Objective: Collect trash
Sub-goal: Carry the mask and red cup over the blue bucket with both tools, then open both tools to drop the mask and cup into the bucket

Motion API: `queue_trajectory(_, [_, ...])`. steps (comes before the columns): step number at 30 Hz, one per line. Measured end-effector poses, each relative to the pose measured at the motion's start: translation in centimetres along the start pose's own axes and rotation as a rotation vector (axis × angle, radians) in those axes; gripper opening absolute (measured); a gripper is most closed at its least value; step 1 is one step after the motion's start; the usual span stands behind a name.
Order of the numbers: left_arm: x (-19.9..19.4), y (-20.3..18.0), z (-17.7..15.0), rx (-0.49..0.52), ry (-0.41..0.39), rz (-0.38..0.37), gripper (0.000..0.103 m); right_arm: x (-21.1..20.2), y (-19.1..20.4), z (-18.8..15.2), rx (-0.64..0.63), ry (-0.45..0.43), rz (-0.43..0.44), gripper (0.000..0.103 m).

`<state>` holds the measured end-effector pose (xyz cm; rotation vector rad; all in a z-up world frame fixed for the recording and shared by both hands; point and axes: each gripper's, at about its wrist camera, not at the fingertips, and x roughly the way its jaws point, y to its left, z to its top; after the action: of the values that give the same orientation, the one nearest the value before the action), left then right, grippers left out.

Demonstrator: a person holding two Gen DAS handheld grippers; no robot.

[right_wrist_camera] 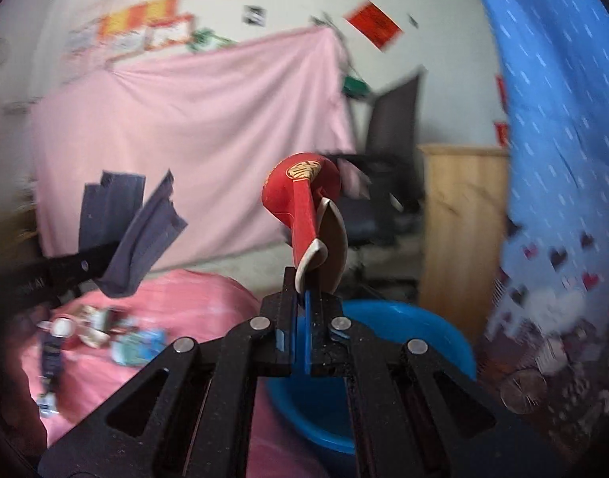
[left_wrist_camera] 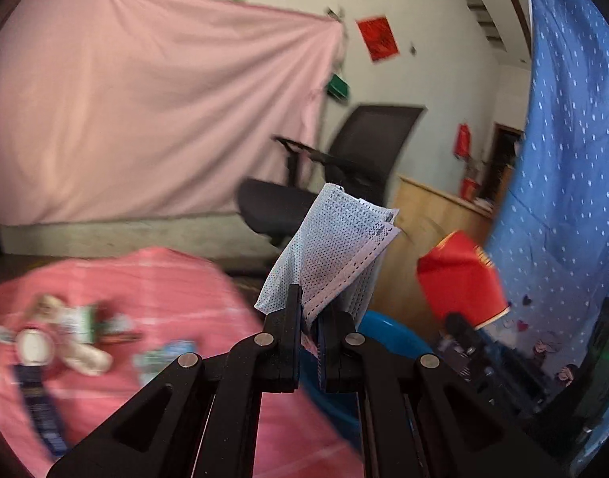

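Observation:
My left gripper [left_wrist_camera: 310, 302] is shut on a folded light-blue face mask [left_wrist_camera: 336, 251], which sticks up from its fingertips. In the right wrist view the same mask [right_wrist_camera: 145, 235] hangs in the air at the left, held by the left gripper [right_wrist_camera: 79, 267]. My right gripper [right_wrist_camera: 304, 283] is shut on the rim of a crushed red paper cup [right_wrist_camera: 300, 195]. The left wrist view shows this cup [left_wrist_camera: 459, 279] at the right. A blue plastic basin [right_wrist_camera: 404, 330] sits just below and beyond both grippers; its rim [left_wrist_camera: 388, 334] also shows behind the left fingers.
The pink-covered table [left_wrist_camera: 165, 279] carries a wristwatch [left_wrist_camera: 33, 346] and several wrappers and cartons [right_wrist_camera: 133, 344]. Behind stand a black office chair [left_wrist_camera: 344, 175] and a wooden cabinet [right_wrist_camera: 463, 231]. A blue dotted cloth [right_wrist_camera: 551, 119] hangs at the right, a pink sheet [left_wrist_camera: 145, 111] at the back.

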<state>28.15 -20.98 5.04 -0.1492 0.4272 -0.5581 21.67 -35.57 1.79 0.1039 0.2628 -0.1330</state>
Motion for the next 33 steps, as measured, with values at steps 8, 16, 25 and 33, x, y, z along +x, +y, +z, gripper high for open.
queue_trajectory(8, [9.9, -2.9, -1.3, -0.011, 0.265, -0.063, 0.004, 3.4, -5.4, -3.3, 0.109, 0.190, -0.076, 0.017])
queue_trajectory(16, [13.3, -3.2, -2.7, -0.029, 0.392, -0.032, 0.034, 5.4, -8.3, -5.0, 0.203, 0.282, -0.080, 0.021])
queue_trajectory(25, [11.0, -2.6, -1.9, -0.077, 0.342, -0.001, 0.042, 4.4, -8.1, -4.9, 0.212, 0.256, -0.080, 0.027])
queue_trajectory(33, [6.6, -1.6, -0.3, -0.085, 0.211, 0.057, 0.057, 2.7, -7.6, -3.1, 0.205, 0.149, -0.064, 0.057])
